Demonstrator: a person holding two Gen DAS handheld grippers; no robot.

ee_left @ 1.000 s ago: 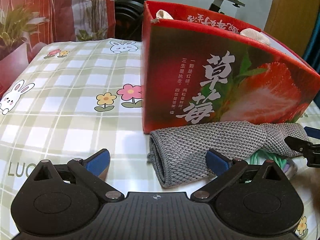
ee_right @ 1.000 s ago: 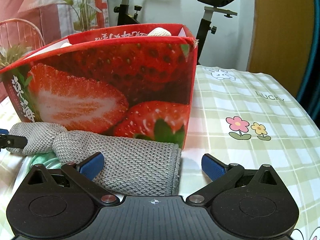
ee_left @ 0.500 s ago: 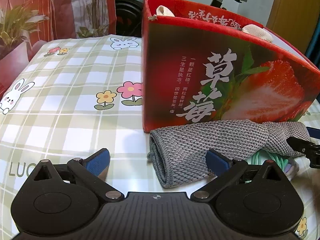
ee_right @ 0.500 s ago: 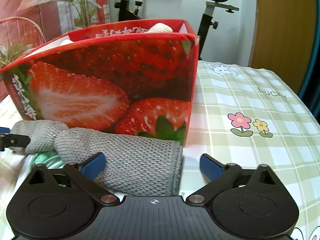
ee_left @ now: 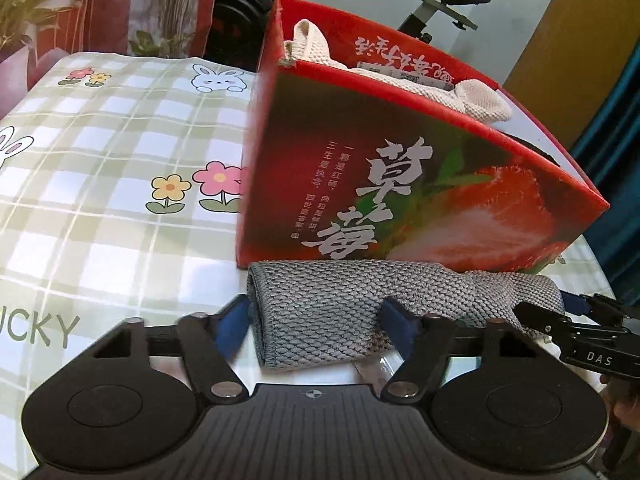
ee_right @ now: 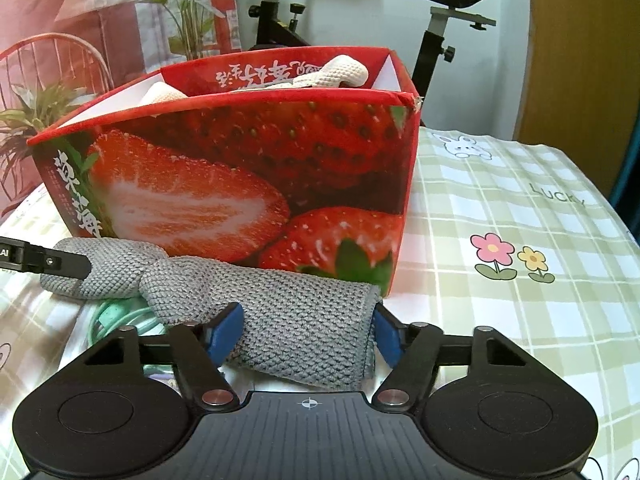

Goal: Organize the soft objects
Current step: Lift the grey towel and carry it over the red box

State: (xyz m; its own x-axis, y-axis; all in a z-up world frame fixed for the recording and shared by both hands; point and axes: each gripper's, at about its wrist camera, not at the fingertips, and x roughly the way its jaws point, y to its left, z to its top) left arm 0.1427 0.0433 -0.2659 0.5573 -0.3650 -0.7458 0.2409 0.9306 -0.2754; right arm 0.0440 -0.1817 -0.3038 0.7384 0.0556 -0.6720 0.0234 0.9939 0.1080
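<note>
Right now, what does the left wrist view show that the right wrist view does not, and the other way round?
Only the left wrist view: the white Chinese lettering on the box's side.

Only the right wrist view: a green cord beside the grey knitted cloth, and a red wire chair behind.

Both: the red strawberry box, the cream cloth inside it, the grey knitted cloth, the checked tablecloth and an exercise bike.

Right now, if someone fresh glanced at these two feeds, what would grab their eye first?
The tall red strawberry box standing on the checked tablecloth, with cream knitted pieces poking out of its top. Next, the grey knitted item lying along the box's foot. The left tongs and right tongs have just been closing on its opposite ends, blue pads against the fabric.
</note>
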